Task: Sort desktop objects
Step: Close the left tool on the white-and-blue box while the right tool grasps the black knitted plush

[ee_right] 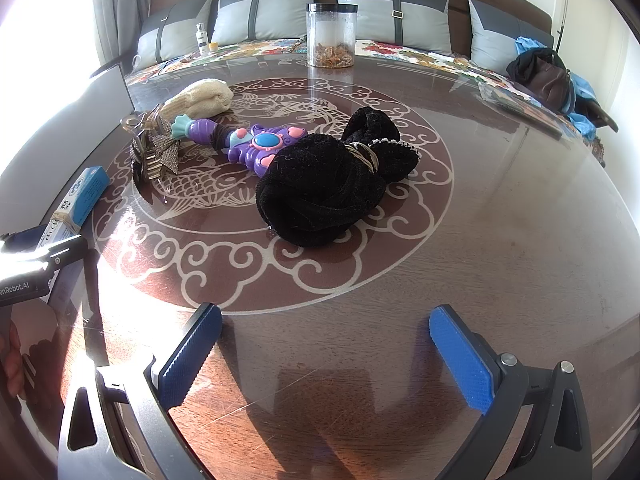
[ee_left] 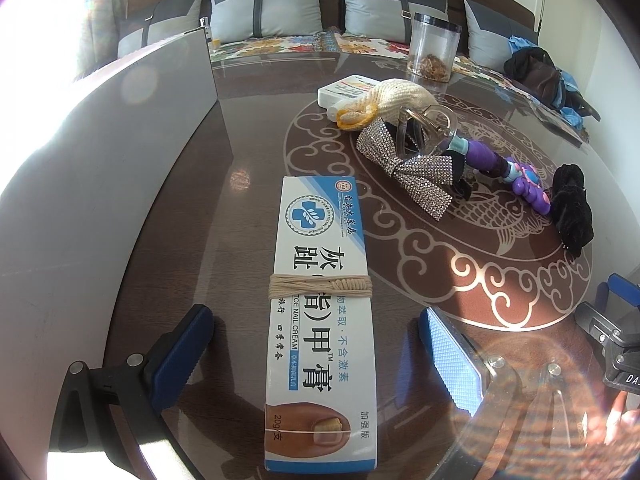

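grey cushions (ee_right: 264,8) along the sofa, dark bag (ee_right: 540,72) — blue cloth (ee_right: 582,84) beside it

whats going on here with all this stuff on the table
A person is sorting clutter on a glass-topped table, holding a gripper in each hand. The left gripper has its jaws wide open on either side of a cream box lying flat on the table, not pressing it. The right gripper is open over bare table, holding nothing. A black scrunchie, purple toy, rhinestone bow, clear hair claw and knit pouch lie near the middle.
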